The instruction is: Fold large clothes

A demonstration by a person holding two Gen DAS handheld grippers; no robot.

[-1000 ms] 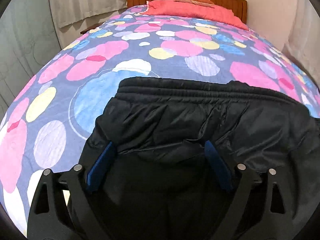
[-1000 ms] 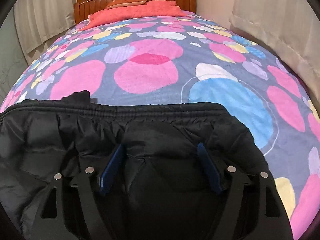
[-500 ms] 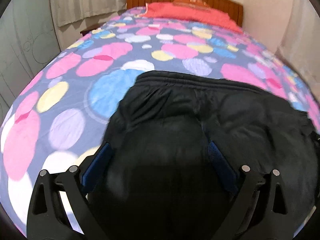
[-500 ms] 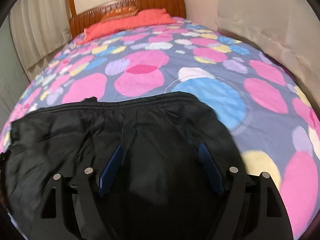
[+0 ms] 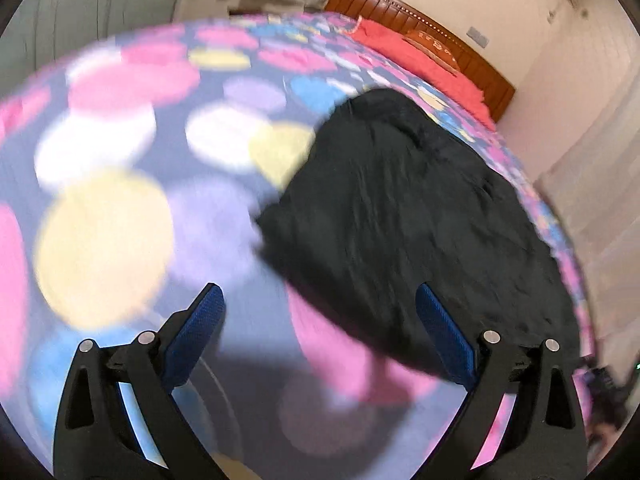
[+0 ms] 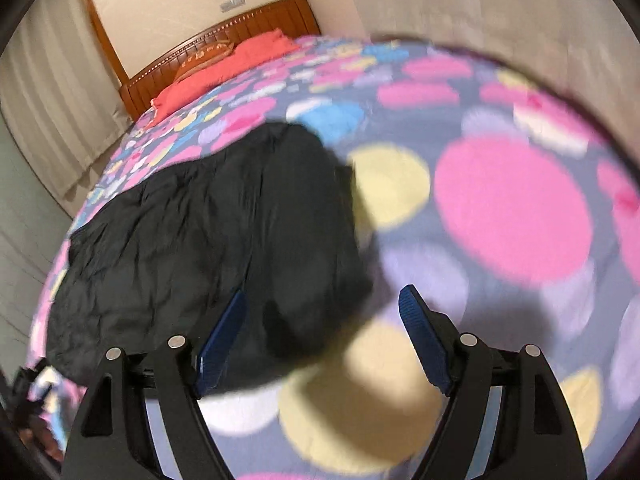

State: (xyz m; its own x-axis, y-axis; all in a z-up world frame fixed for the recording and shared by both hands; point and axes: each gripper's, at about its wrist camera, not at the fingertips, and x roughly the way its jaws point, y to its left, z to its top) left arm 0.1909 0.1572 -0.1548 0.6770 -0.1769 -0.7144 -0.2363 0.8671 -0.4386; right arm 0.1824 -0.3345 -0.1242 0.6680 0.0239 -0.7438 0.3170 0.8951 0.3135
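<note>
Left gripper (image 5: 318,330): blue-padded fingers (image 5: 194,336) spread wide, nothing between them, above the bedspread (image 5: 120,184).

Right gripper (image 6: 322,330): blue-padded fingers (image 6: 424,336) spread wide, gripping nothing; the near corner of the garment shows between them, contact not discernible.

Black garment (image 5: 408,216): lies crumpled on the bedspread near the foot of the bed, to the right in the left wrist view and to the left (image 6: 208,240) in the right wrist view.

Bedspread: blue-grey, large pink, yellow, lilac and blue dots, blurred.

Far end: red pillow (image 6: 224,68), wooden headboard (image 6: 248,28).

Side walls: pale curtains (image 6: 48,96).
</note>
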